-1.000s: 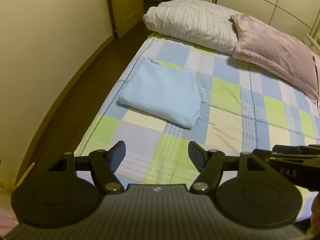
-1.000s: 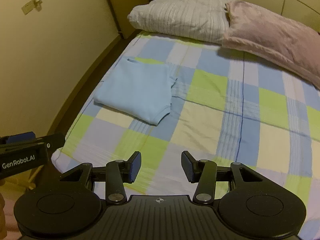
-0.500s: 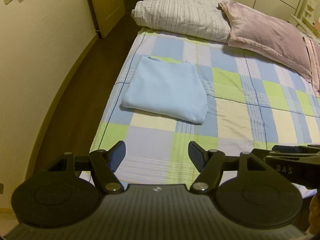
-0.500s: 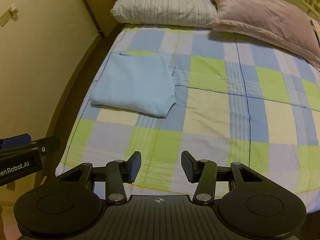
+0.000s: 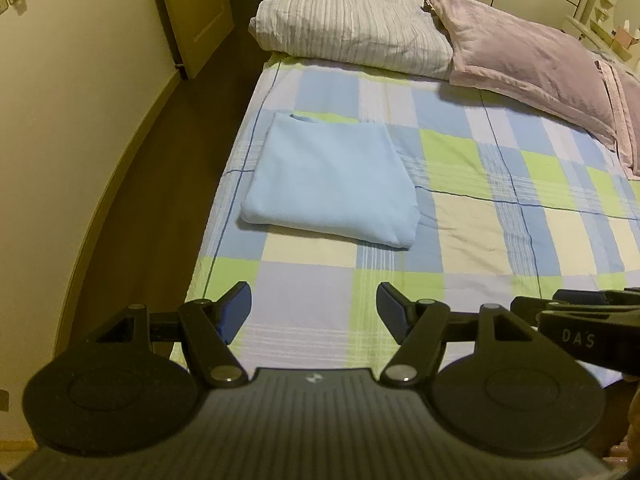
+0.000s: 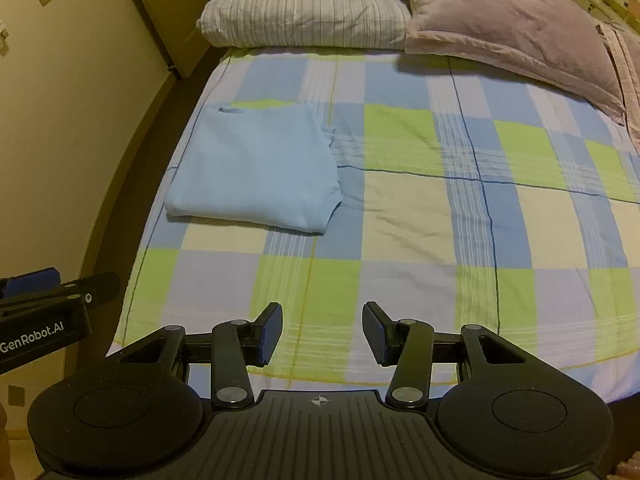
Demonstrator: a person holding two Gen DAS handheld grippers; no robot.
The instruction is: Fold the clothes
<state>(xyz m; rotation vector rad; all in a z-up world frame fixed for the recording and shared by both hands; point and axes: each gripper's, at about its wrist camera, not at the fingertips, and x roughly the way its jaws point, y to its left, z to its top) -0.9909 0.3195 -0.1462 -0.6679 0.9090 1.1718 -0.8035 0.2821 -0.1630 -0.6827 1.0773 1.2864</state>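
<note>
Folded pale-blue cotton garment [image 5: 328,184] lies ahead, left of both grippers — left gripper [image 5: 314,312] nearer; right gripper [image 6: 322,332] likewise open-jawed, empty.

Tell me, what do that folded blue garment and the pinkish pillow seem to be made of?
Folded blue garment: probably a matte cotton knit, smooth, with soft rounded fold edges. Pinkish pillow: looks like plush or velvety fabric, with a faint sheen and soft creases. Neither is certain from these views.

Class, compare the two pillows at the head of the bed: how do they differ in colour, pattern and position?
The striped pillow is whitish with thin lines; the mauve pillow is plain pinkish-purple. The striped pillow lies nearer the wall side of the checked bedsheet, the mauve pillow towards the other side, its corner overlapping the striped one. Both lie flat at the head of the bed.
</note>
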